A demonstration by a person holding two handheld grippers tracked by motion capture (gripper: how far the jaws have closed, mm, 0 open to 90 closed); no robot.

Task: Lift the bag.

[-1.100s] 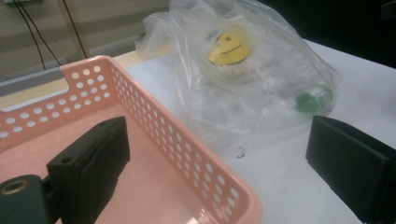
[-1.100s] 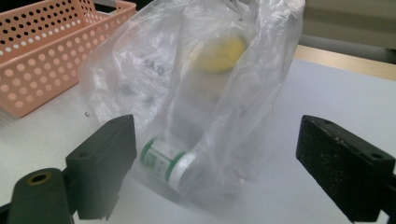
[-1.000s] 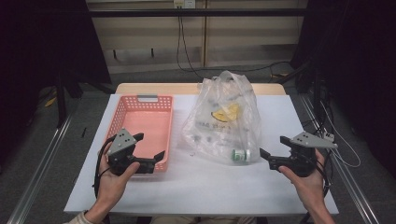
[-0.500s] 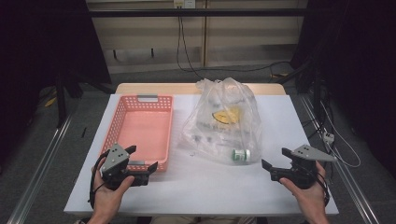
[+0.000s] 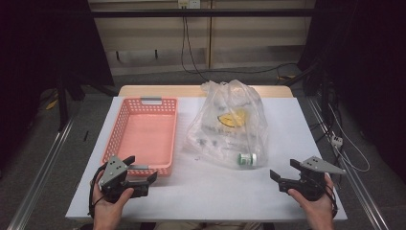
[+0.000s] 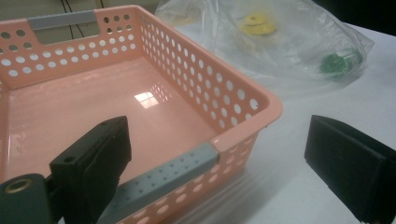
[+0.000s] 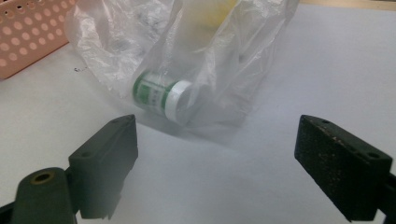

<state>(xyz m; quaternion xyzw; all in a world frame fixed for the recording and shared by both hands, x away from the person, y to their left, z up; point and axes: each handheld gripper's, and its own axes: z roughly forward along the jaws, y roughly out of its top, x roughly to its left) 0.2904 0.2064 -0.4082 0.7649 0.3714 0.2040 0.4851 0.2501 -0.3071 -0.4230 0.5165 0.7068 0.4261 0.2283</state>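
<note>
We note two black hand-held units, the left claw [image 5: 142, 169] and right claw [image 5: 282, 173], each topped by a grey three-cornered plate. Jaw pads are flat, black and rectangular. Black cables trail from both.

Can't really make out what's inside the plastic bag [image 5: 229, 125] near the table's far edge; the crinkled film blurs everything except a yellow blob and a green-labelled bottle [image 7: 161, 95], whose label is too fuzzy to read. The pink basket [image 6: 140, 107] gets cut off at the left gripper view's left and bottom edges.
</note>
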